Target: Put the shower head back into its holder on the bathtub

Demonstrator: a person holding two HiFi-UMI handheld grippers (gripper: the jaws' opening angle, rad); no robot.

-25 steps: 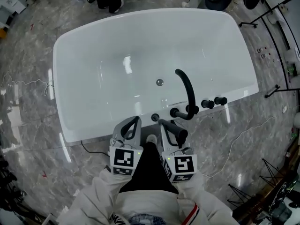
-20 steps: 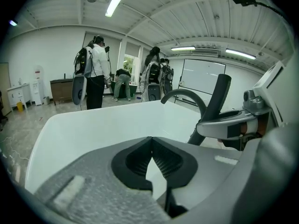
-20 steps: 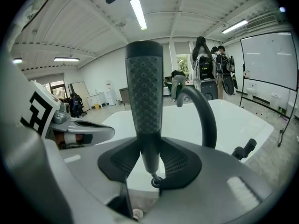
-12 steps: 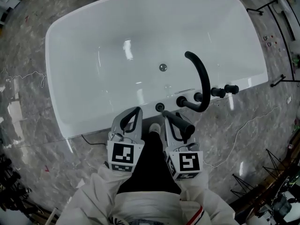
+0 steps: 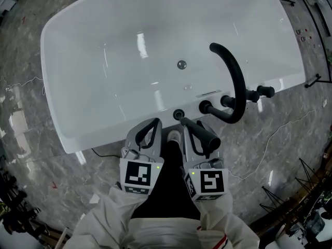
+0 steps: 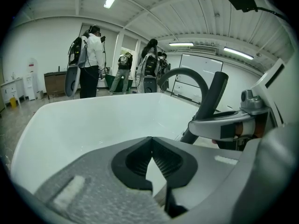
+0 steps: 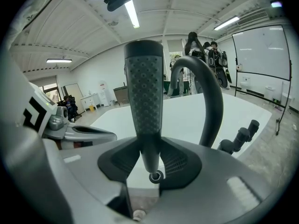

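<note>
Standing by the tub, I see the right tool (image 5: 191, 137) clamped on the narrow end of the shower head (image 5: 203, 135), a slim black wand. It hangs over the near rim of the bathtub (image 5: 49, 71), just beside the round black holder (image 5: 179, 114) but not in it. The left tool (image 5: 149, 135) is alongside, its jaws closed tip to tip on nothing.

The tub is glossy white and smooth, with a wide bare basin around the small metal drain (image 5: 181, 64). A matte black arched spout (image 5: 236, 82) and stubby knobs (image 5: 265, 91) crowd the rim to the right of the holder. The floor (image 5: 31, 154) is polished grey marble.

The right gripper view alone shows the wand's dimpled face (a neat grid of bumps). The left gripper view shows people (image 6: 91, 59) standing beyond the far rim.
</note>
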